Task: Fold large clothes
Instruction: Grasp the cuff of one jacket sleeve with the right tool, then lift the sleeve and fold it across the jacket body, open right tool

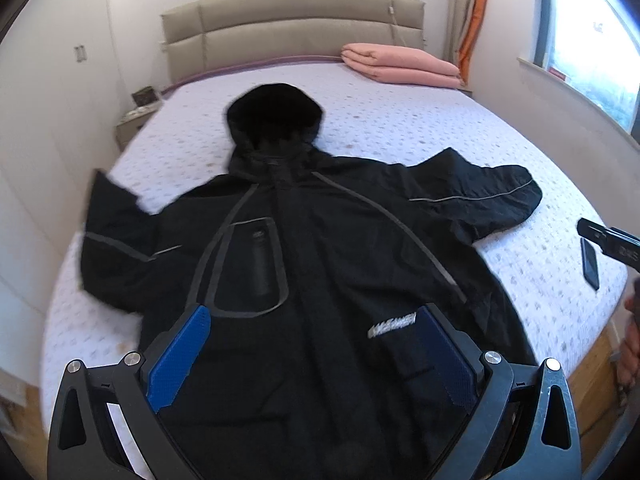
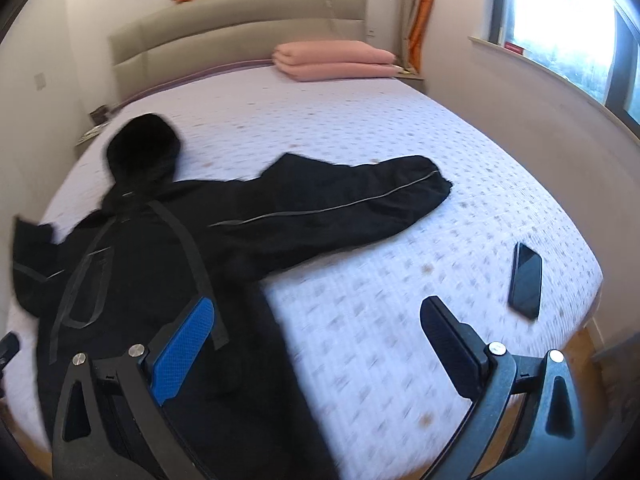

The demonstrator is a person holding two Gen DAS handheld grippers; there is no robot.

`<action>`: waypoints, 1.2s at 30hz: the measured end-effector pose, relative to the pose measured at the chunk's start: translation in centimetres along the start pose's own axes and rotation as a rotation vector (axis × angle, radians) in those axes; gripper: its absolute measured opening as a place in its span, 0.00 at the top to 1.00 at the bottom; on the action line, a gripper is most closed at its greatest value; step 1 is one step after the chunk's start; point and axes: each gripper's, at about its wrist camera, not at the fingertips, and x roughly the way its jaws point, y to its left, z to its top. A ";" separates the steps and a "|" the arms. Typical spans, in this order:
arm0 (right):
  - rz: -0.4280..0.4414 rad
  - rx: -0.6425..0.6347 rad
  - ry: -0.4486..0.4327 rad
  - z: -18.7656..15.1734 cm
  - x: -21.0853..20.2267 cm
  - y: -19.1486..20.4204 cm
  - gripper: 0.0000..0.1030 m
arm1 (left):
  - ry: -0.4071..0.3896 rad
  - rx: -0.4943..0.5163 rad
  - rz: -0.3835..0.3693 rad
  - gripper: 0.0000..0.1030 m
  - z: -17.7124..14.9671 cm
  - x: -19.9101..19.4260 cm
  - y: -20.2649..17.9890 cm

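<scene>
Black jacket spread flat on my bed

The bed point(image 1: 400, 128) carries the jacket point(image 1: 304, 240), front up, sleeves out; my left gripper point(image 1: 312, 332) and right gripper point(image 2: 320, 320) hover wide apart, gripping nothing; a phone point(image 2: 526, 280) lies nearby.

Left hand-held gripper point(image 1: 312, 344): black frame w/ cut-out arms, round silver screws at the pivots, blue textured pads on both fingers point(image 1: 180, 356) (right pad looks darker, in shade). Right hand-held gripper point(image 2: 320, 340): same black build and silver screws, blue pad seen on one finger; other shows only its black back.
</scene>
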 end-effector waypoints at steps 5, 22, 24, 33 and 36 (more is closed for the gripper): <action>-0.018 0.044 0.014 4.2 9.0 -6.7 0.01 | -0.014 0.032 -0.054 0.01 2.5 6.0 -3.4; -0.035 0.484 0.155 12.7 32.6 -25.0 0.12 | 0.012 0.124 -0.143 0.01 5.8 18.7 -11.8; 0.001 0.536 0.169 12.8 34.3 -26.2 0.21 | 0.015 0.128 -0.158 0.01 5.8 19.4 -12.5; -0.040 0.375 0.097 13.4 31.8 -23.4 0.85 | 0.007 0.196 -0.232 0.01 7.0 21.4 -16.7; -0.087 0.308 -0.008 13.2 26.5 -23.0 0.85 | 0.005 0.223 -0.297 0.01 7.8 22.1 -18.5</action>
